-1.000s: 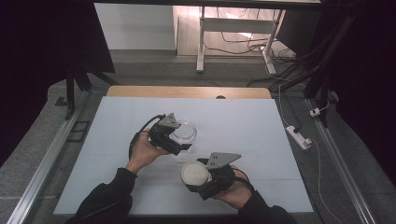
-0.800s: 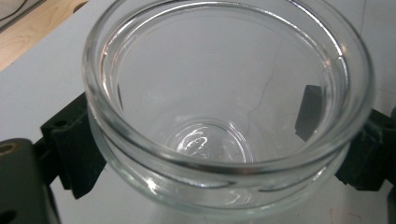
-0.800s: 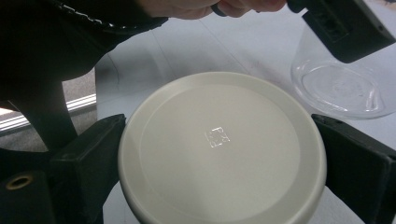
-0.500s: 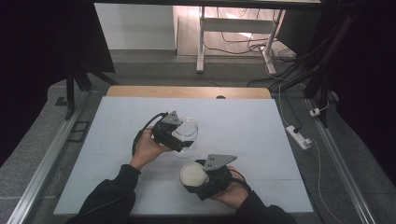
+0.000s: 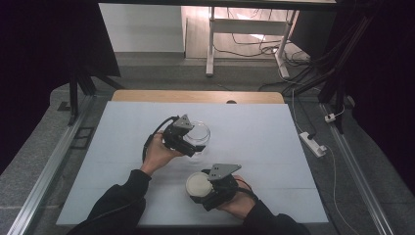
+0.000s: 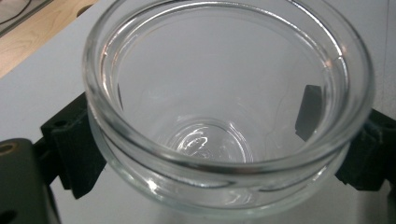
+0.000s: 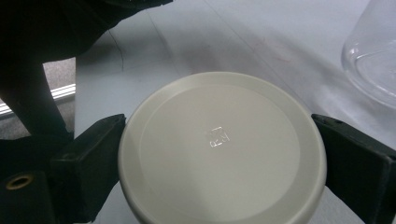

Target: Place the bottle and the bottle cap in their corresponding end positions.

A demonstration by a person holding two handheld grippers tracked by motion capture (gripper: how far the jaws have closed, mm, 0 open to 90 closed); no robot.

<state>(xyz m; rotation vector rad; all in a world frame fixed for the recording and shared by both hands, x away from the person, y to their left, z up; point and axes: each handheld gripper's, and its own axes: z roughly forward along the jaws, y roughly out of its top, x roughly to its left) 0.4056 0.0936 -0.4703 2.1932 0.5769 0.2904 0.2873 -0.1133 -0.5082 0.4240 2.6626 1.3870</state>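
Mid-bench, well in from every edge, the left gripper clamps an open clear glass jar by its thick rounded rim. Just nearer the person, the right gripper grips a smooth, round cream plastic lid. The pale bench lies bare around them.

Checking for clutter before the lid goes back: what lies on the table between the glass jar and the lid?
Nothing: in the high view only bare white table separates the glass jar from the lid.
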